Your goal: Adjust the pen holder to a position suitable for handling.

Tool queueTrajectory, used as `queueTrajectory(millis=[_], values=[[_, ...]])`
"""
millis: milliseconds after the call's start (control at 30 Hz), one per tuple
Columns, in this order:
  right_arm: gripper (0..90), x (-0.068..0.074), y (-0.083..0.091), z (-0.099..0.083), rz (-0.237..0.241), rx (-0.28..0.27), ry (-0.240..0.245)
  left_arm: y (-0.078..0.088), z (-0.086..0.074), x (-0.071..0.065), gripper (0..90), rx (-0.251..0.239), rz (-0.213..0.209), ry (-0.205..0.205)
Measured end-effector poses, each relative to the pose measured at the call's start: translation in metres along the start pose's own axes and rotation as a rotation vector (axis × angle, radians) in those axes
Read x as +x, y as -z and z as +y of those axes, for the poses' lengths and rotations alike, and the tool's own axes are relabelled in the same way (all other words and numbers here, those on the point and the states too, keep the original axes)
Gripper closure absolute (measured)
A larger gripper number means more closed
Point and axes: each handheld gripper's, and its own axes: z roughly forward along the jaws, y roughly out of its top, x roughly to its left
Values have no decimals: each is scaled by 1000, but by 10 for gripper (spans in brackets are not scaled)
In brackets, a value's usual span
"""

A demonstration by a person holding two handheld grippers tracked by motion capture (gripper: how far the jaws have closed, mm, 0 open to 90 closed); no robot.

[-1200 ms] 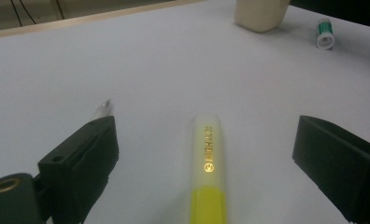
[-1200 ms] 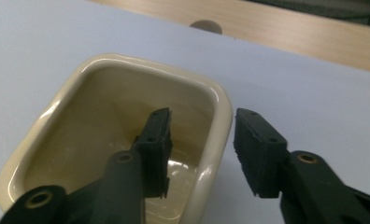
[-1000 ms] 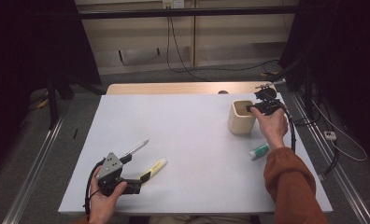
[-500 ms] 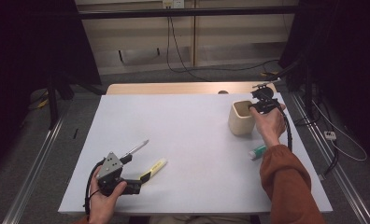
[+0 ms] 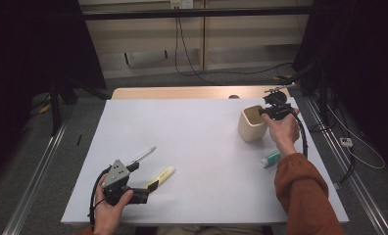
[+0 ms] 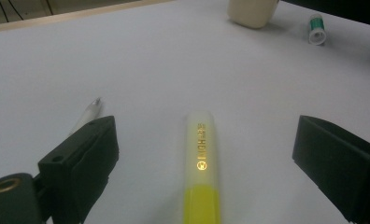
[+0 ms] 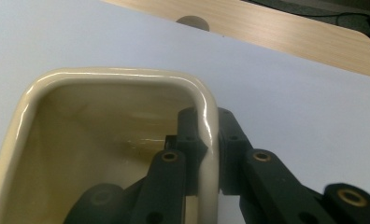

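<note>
We are looking down on a white surface (image 5: 202, 147) with a person's two forearms coming in from the near edge, each hand holding a two-jaw gripper. The landmark is a cream, square-mouthed cup (image 5: 252, 123) standing upright toward the far right of the surface. The right gripper (image 5: 266, 113) is at the cup's right-hand wall, and in the right gripper view we see one black jaw inside the cup (image 7: 103, 154) and the other outside, the two clenched on the glossy rim, having just been closing onto it. The hand in an orange-brown sleeve (image 5: 304, 191) reaches up to it from the near right. Just nearer to us than the cup, beside that wrist, a small white and green tube (image 5: 270, 158) lies on its side; in the left gripper view the same tube (image 6: 317, 28) shows just to the right of the cup (image 6: 251, 11). Well apart from the cup, toward the near left corner, the left gripper (image 5: 144, 195) rests low on the surface in the person's left hand (image 5: 109, 205). Its jaws stand wide apart, released, gripping nothing. A yellow highlighter (image 5: 161, 177) lies flat just ahead of it, and in the left gripper view the highlighter (image 6: 201, 163) lies between the two open jaws without touching either, its clear cap pointing toward the cup. A silver-tipped pen (image 5: 140, 157) lies just to the left of the highlighter, also well apart from the cup.
</note>
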Motion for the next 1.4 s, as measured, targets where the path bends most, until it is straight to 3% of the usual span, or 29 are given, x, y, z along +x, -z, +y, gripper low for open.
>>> queueTrajectory(millis=[67, 300, 467, 733, 900, 1000, 1100, 1267, 1400], values=[[826, 0, 1, 0, 18, -9, 0, 2, 1, -1, 70, -17, 1, -15], [826, 9, 10, 4, 58, -45, 46, 3, 1, 1, 71, -16, 2, -1], [826, 20, 16, 4, 140, -75, 147, 3, 0, 0, 69, -6, 2, -9], [827, 35, 17, 6, 254, -79, 199, 4, -1, -1, 67, 3, 19, -13], [826, 47, 16, 7, 335, -84, 258, 5, -1, -1, 62, 3, 17, -13], [826, 52, 15, 7, 363, -90, 279, 5, -2, 0, 62, 3, 16, -7], [826, 61, 14, 10, 401, -89, 336, 5, -2, 0, 62, 7, 12, -3], [826, 71, 13, 14, 421, -75, 367, 5, -2, 1, 59, 2, 13, 0], [827, 80, 11, 16, 468, -74, 412, 5, -2, 1, 59, 2, 13, 3]])
